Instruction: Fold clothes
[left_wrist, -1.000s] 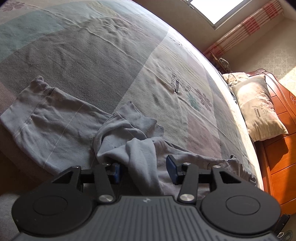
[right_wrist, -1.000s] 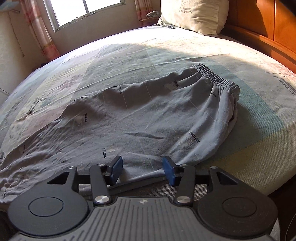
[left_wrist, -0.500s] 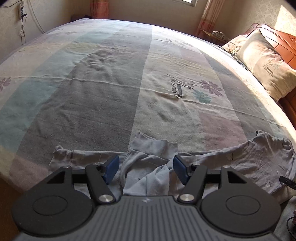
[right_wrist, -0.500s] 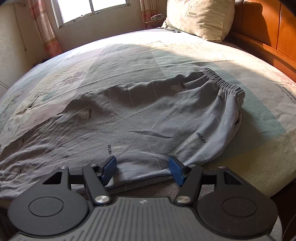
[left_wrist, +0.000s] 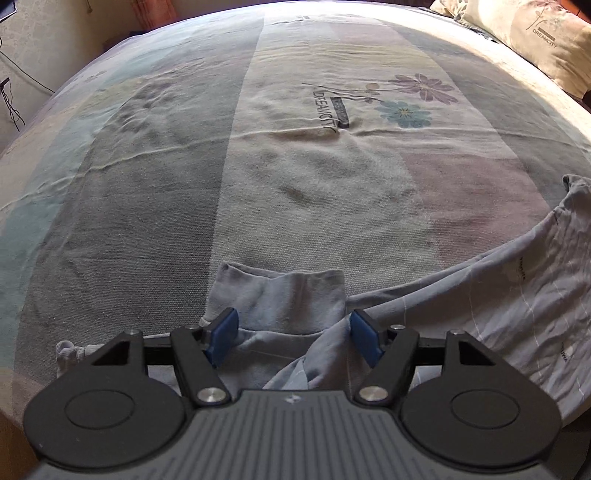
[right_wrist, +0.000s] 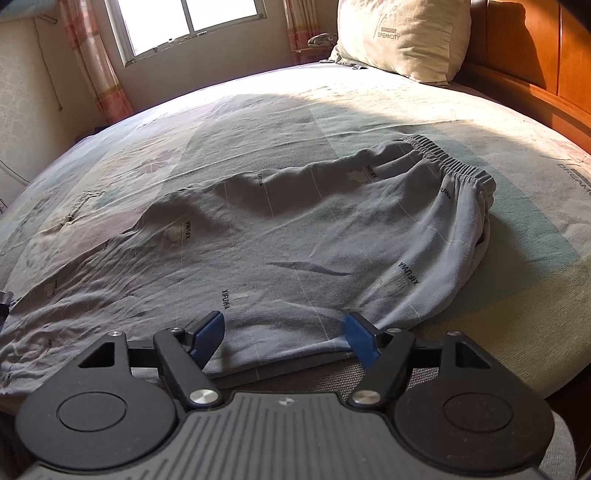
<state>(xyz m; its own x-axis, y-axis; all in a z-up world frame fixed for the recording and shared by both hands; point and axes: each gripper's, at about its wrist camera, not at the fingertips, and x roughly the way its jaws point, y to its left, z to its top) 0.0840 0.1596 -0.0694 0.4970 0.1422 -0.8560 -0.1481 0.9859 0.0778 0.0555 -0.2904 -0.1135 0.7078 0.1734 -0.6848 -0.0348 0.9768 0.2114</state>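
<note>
Across the bed (right_wrist: 369, 96), grey trousers (right_wrist: 295, 229) lie spread, waistband at right of frame. Left claw (left_wrist: 293, 332) gapes over a leg cuff (left_wrist: 280, 295); right claw (right_wrist: 284, 334) gapes at the trousers' near edge.

Grey trousers (right_wrist: 280, 236) and a pillow (right_wrist: 402, 37) lie on the bed (left_wrist: 295, 177).

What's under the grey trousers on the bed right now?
The grey trousers lie straight on the patterned bedsheet, visible all around them. Whatever sits beneath the fabric is covered; at the elastic waistband only a dark opening shows.
</note>
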